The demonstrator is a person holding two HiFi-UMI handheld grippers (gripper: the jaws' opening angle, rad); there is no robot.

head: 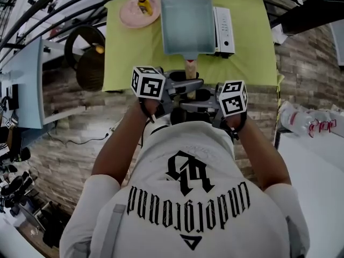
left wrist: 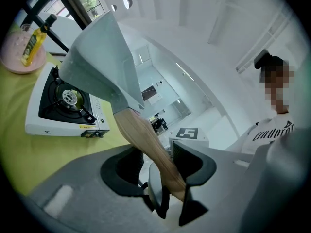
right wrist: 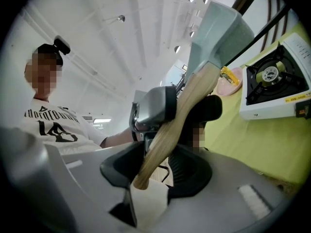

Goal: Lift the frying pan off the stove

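A pale grey-blue rectangular frying pan (head: 187, 24) with a wooden handle (head: 191, 66) hangs above the yellow-green table, held up and to the left of the white one-burner stove (head: 224, 31). In the left gripper view the burner (left wrist: 68, 98) lies bare below the tilted pan (left wrist: 102, 62). My left gripper (left wrist: 165, 178) is shut on the handle (left wrist: 146, 140) near its end. From the other side my right gripper (right wrist: 155, 164) is shut on the same handle (right wrist: 180, 115), with the pan (right wrist: 218, 33) raised beyond it and the stove (right wrist: 274, 86) at the right. Both grippers (head: 185, 85) (head: 200, 100) meet in front of the person's chest.
A pink plate (head: 140, 11) with a yellow bottle stands at the table's far left, beside the pan. The tablecloth (head: 247, 63) ends just ahead of the grippers. A dark round basket (head: 88, 61) sits on the floor at the left. Packed plastic bottles (head: 312, 123) lie on a white surface at the right.
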